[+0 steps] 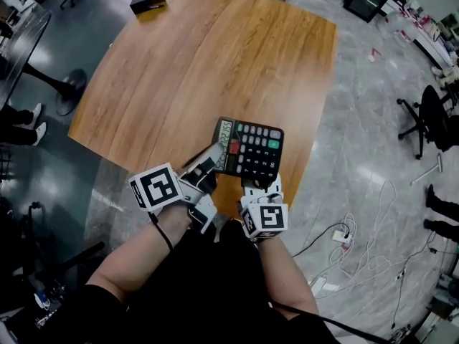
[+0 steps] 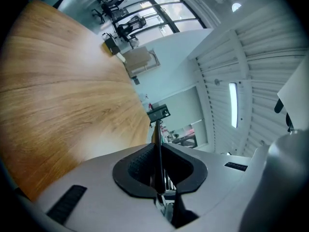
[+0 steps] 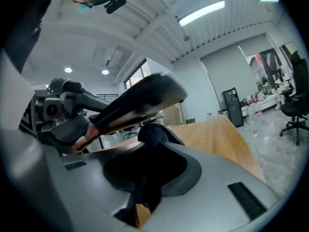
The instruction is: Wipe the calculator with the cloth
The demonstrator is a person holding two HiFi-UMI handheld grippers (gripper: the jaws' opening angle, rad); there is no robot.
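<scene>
— What's going on over at that big wooden bench (image 1: 215, 63)?

— A person is leaning over its near edge and holding a calculator (image 1: 251, 149) up off the wood, tilted, with a gripper in each hand.

— Is anything on the calculator showing a brand or a label?

— I'm not making one out. Its display (image 1: 225, 135) is showing a row of digits, but they're too small for me to read. The keys are dark with pale marks. One red key (image 1: 234, 147) is sitting beside the display and one green key (image 1: 273, 144) is sitting further along.

— And the grippers, what are they doing?

— The left gripper (image 1: 209, 160) is coming in from the display end. Its jaws are nearly together and are pinching the calculator's thin edge between the pads. The right gripper (image 1: 261, 186) is sitting at the calculator's near long edge. Its jaws are standing a little wider and are clamping a wad of dark cloth (image 3: 153, 139).

— Is the cloth touching it?

— It's bunching up just under the calculator, but I can't tell whether it's pressing on it.

— Any other writing?

— Only black-and-white square patterns, one on each marker cube (image 1: 154, 186).
</scene>
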